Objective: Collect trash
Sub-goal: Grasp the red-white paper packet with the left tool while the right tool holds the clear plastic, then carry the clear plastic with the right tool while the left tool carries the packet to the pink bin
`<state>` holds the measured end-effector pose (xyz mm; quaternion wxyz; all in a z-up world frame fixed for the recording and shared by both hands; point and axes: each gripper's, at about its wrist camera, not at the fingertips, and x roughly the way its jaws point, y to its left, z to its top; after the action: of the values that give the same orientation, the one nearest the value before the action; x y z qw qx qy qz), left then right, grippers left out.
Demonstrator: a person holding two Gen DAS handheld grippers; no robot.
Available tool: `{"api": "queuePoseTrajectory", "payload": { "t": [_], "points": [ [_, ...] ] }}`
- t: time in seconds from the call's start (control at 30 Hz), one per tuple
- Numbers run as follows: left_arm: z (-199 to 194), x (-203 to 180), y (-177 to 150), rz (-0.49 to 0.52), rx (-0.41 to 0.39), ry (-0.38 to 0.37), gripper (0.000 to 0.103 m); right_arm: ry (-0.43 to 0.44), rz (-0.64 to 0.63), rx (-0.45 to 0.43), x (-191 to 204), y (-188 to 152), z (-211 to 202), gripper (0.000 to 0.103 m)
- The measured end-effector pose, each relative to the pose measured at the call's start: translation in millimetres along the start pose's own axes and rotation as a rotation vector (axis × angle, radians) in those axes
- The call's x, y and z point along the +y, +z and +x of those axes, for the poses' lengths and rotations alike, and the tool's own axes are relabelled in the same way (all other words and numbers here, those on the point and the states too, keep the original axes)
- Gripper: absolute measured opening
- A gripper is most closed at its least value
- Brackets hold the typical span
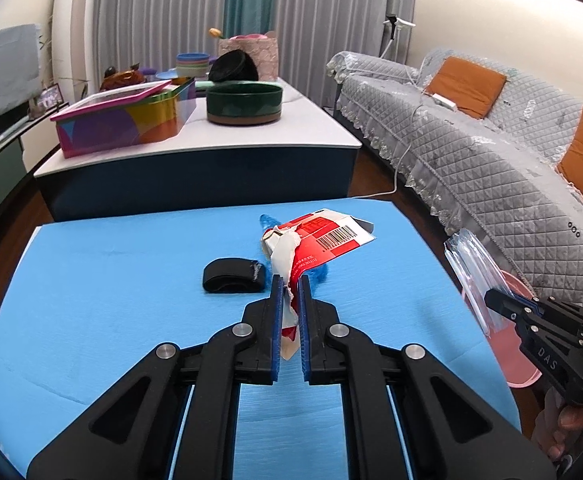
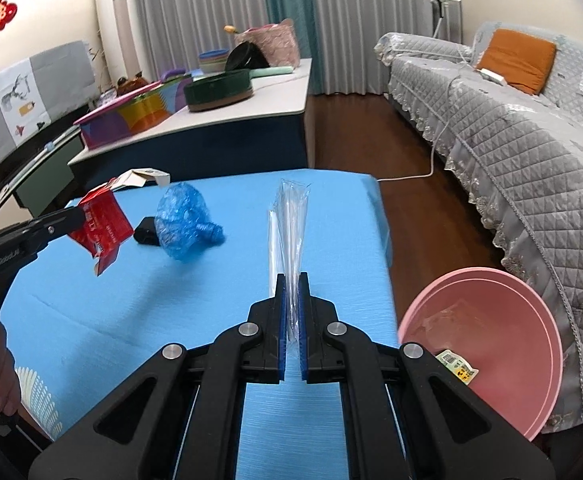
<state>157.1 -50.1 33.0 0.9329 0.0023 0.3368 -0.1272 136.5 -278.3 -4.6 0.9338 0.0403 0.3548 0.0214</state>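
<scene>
My left gripper (image 1: 290, 280) is shut on a torn red and white carton (image 1: 323, 240) and holds it lifted above the blue table (image 1: 111, 280); the same carton (image 2: 101, 224) shows at the left of the right wrist view. My right gripper (image 2: 291, 278) is shut on a clear plastic wrapper (image 2: 289, 224) that stands up between its pads, also seen as the wrapper (image 1: 471, 268) at the right of the left wrist view. A crumpled blue plastic bag (image 2: 183, 224) and a black folded item (image 1: 233, 280) lie on the table. A pink basin (image 2: 487, 340) sits low at the table's right.
The pink basin holds scraps, one with a barcode label (image 2: 457, 364). Behind the blue table stands a white-topped table (image 1: 251, 136) with a colourful tin (image 1: 127, 120) and a dark green bowl (image 1: 245, 102). A grey quilted sofa (image 1: 471, 152) runs along the right, and a white cable (image 2: 411, 176) crosses the wooden floor.
</scene>
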Motion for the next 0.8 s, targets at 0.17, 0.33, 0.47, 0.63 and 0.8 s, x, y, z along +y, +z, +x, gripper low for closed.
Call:
{"api": "queuePoseTrajectory", "payload": {
  "t": [0.17,0.33,0.47,0.63,0.8],
  "points": [
    [-3,-10,1,0.009,-0.008,-0.012,0.007,-0.014,0.021,-0.019,-11,0,-9,0.005],
    [-4,-22,3,0.022,-0.021,-0.032,0.007,-0.028,0.045,-0.031,-23,0,-16,0.005],
    [0,-32,2,0.031,-0.021,-0.050,0.007,-0.041,0.065,-0.041,-33,0,-21,0.005],
    [6,-49,3,0.050,-0.024,-0.084,0.007,-0.068,0.083,-0.060,-49,0,-28,0.005],
    [13,-66,3,0.063,-0.021,-0.116,0.007,-0.094,0.116,-0.073,-70,1,-35,0.005]
  ]
}}
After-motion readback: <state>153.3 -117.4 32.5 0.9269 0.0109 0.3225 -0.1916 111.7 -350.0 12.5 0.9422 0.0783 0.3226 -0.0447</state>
